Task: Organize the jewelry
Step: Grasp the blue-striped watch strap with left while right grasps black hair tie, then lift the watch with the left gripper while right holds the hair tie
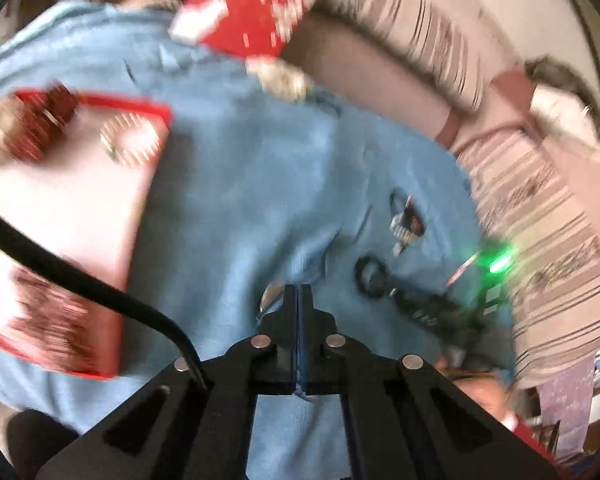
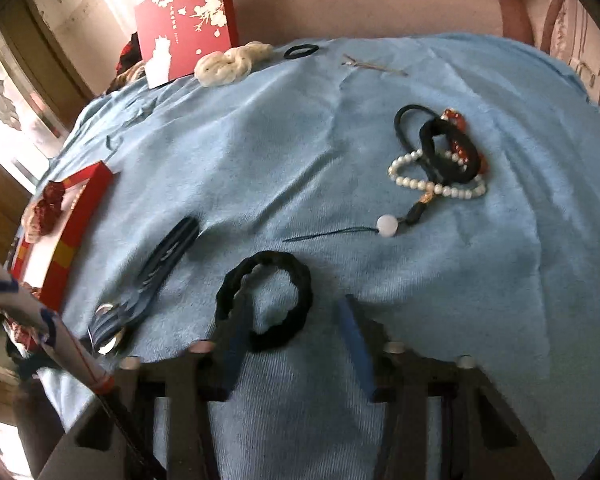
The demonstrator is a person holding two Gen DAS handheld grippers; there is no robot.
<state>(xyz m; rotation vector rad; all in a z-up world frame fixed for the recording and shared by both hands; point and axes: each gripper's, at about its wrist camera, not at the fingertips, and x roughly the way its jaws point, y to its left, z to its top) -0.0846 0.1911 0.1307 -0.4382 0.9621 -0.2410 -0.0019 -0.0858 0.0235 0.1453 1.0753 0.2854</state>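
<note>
A thick black scrunchie [image 2: 268, 300] lies on the blue cloth [image 2: 260, 140]. My right gripper [image 2: 294, 316] is open over it: one blue pad covers the ring's left side, while the other stands clear of its right edge. In the left wrist view the scrunchie [image 1: 370, 276] shows by that gripper's blurred fingers [image 1: 420, 308]. My left gripper [image 1: 299, 296] is shut, and a small silver piece [image 1: 269, 300] sticks out beside its tips. A red tray [image 1: 140, 108] holds a red scrunchie [image 2: 52, 196] and a pale bead ring [image 1: 130, 140].
A pile of pearl beads [image 2: 432, 186], black hair ties [image 2: 448, 152] and red beads [image 2: 456, 120] lies far right. A white bead on a cord [image 2: 387, 226], a hairpin [image 2: 374, 66], a thin black tie [image 2: 300, 51], a cream scrunchie [image 2: 228, 64] and the red lid [image 2: 188, 24] lie farther back.
</note>
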